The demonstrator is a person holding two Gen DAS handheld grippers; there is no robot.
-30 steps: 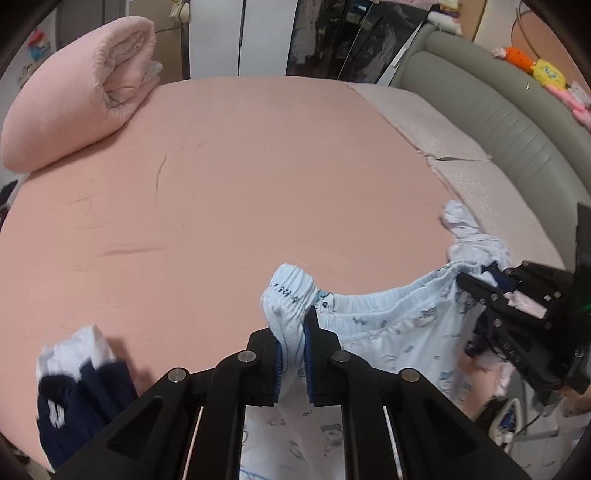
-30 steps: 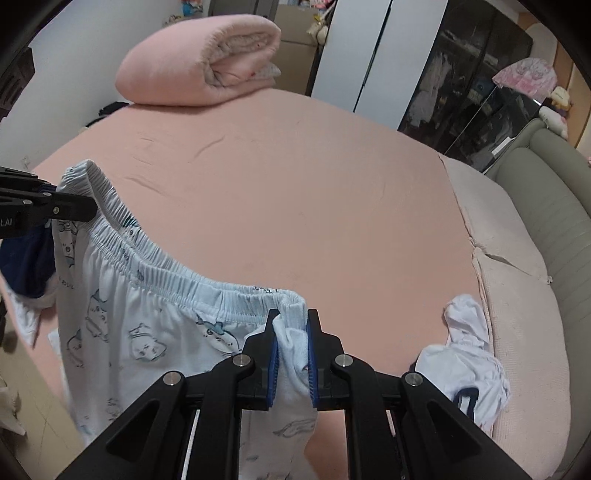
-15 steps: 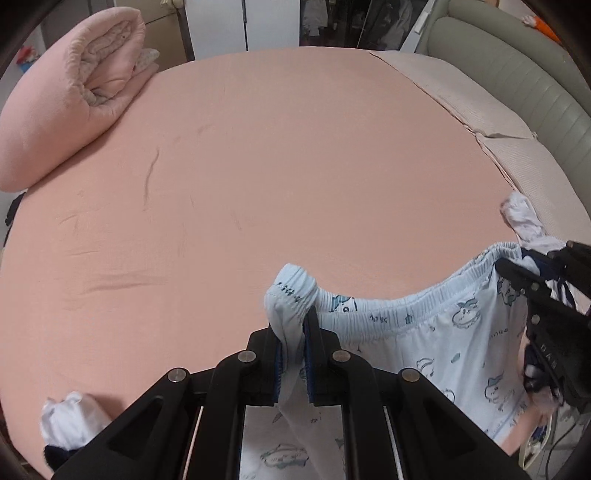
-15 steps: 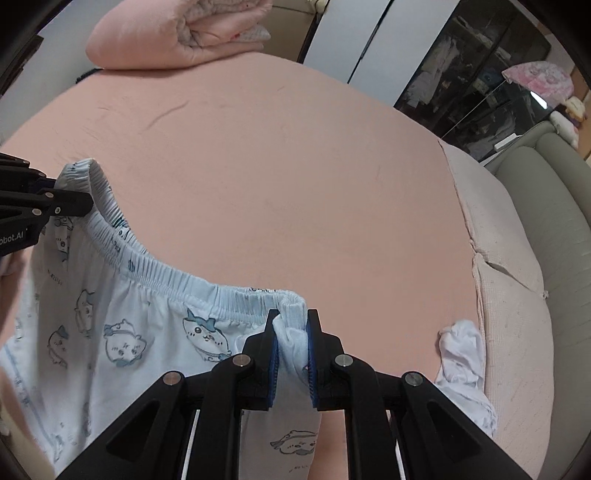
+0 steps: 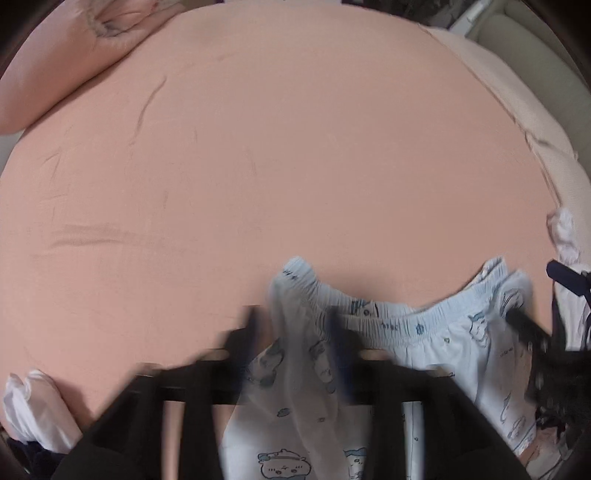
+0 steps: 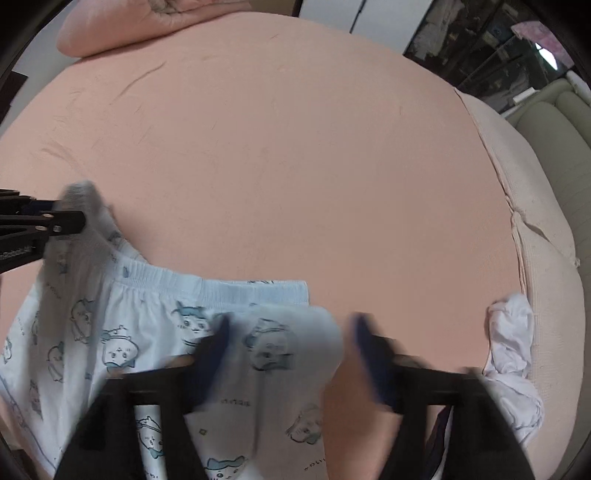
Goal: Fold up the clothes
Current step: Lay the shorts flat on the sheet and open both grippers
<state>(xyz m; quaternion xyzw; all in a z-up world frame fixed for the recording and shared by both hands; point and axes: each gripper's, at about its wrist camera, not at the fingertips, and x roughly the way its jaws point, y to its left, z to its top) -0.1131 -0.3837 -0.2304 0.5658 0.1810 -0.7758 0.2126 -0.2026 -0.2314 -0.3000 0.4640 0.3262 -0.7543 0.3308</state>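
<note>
a: both grippers have let go. left gripper [image 5: 295, 328] and right gripper [image 6: 291, 339], clamped on the waistband half a second ago, now stand apart, blurred.

b: and the pajama pants [image 6: 155, 317]?

a: dropped onto the pink bed [image 6: 295, 147], waistband flat near its front edge. likely laid out, ready for the first fold.

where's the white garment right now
In the right wrist view, the white garment lies crumpled on the pink bed's right edge, right of the right gripper.

Bedroom, pink bed [image 5: 295, 147] (rolled quilt [image 6: 147, 22]), wardrobe [image 6: 351, 14]
</note>
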